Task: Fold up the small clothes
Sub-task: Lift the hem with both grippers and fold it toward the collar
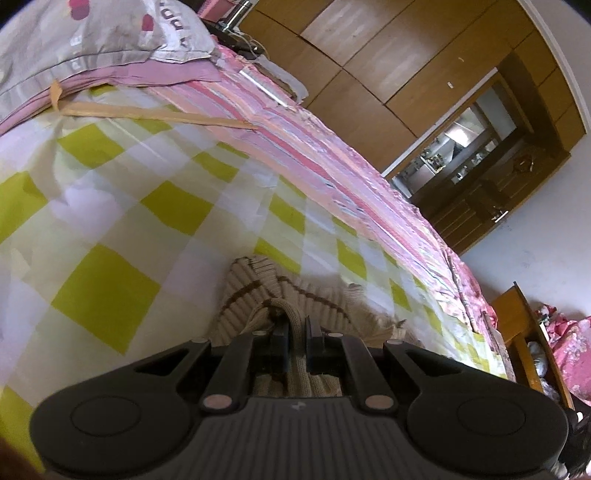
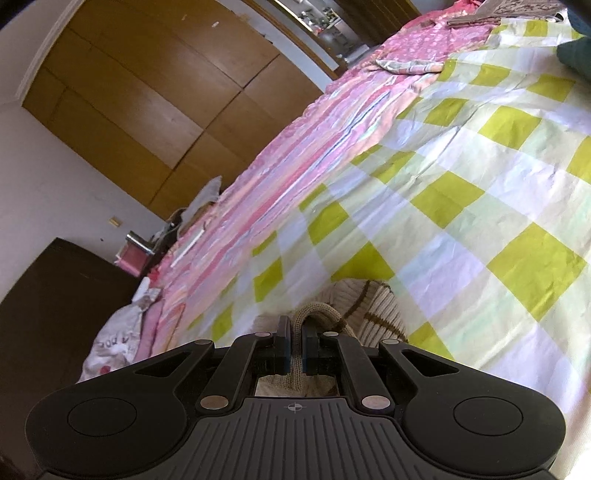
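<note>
A: Knit garment, cream ribbing with brown stripes, low centre of the left wrist view. Ribs fan toward the upper frame; overall long axis can't be told, most of it sits under the tool

B: Same piece low centre in the right wrist view, bunched, stripes curving to the right. It lies on the checked sheet, green and white squares, on a bed

A: Pink striped cover runs diagonally beyond the sheet. Pillow upper left, wooden wardrobe upper right, white wall at right

B: Left tongs: jaws drawn together, clamped on a tan rolled edge of the knit

A: Right tongs: likewise pinched tight on a tan fold looping up between the jaws
</note>
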A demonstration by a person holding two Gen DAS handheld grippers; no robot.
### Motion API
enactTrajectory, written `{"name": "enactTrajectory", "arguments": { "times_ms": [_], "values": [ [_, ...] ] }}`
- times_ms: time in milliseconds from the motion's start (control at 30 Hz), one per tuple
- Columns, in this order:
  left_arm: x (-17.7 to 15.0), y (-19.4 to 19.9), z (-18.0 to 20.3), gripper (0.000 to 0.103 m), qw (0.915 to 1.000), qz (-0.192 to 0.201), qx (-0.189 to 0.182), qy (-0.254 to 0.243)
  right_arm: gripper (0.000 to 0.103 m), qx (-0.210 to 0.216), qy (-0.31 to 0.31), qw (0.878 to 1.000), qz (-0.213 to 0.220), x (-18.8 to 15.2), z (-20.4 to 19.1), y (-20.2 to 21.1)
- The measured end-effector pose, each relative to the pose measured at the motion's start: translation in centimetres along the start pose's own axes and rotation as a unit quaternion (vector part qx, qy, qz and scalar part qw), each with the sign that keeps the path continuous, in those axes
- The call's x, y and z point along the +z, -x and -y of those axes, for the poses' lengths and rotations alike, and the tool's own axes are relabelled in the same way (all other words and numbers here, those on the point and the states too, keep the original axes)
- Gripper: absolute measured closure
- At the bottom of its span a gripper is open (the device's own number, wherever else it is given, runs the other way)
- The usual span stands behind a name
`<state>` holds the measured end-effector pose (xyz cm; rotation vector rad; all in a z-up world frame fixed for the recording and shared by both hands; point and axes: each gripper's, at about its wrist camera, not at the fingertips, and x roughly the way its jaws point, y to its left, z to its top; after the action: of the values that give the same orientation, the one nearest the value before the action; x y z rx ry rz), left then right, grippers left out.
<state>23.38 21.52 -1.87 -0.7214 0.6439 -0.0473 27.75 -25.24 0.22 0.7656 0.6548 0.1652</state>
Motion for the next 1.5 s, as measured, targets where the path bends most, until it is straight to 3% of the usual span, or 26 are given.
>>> {"name": "enactTrajectory", "arguments": {
  "times_ms": [333,533,600,733,900,1067,1267,1500],
  "values": [
    [0.0,0.0,-0.8,0.089,0.9999,0.009,0.002,0.011,0.096,-0.031,0.001,1.000,-0.005,0.0,-0.1,-2.2],
    [0.2,0.8,-1.1,0.084,0.9996,0.015,0.006,0.025,0.092,-0.044,0.003,0.999,-0.015,-0.4,0.1,-3.1],
    [0.3,1.0,-1.3,0.083,0.9992,0.019,0.005,0.034,0.086,-0.041,0.009,0.999,-0.015,-0.4,-0.2,-3.0],
    [0.6,1.5,-1.2,0.063,0.9985,0.036,0.017,0.039,0.080,-0.037,0.026,0.999,-0.009,-0.1,-1.0,-2.3],
    [0.9,3.3,0.1,0.054,0.9962,0.072,0.050,0.004,0.079,-0.042,0.053,0.998,-0.005,-0.1,-2.0,-1.2],
    [-0.7,5.0,2.0,0.052,0.9928,0.085,0.067,-0.051,0.076,-0.063,0.145,0.987,0.022,-1.4,-3.8,0.5],
    [-4.1,4.6,4.0,0.050,0.9891,0.066,0.077,-0.107,0.076,-0.065,0.182,0.981,0.003,-2.2,-3.8,0.6],
    [-4.9,2.8,2.6,0.050,0.9858,0.050,0.128,-0.097,0.077,-0.094,0.198,0.975,-0.023,-3.2,-2.1,-0.8]
  ]
}}
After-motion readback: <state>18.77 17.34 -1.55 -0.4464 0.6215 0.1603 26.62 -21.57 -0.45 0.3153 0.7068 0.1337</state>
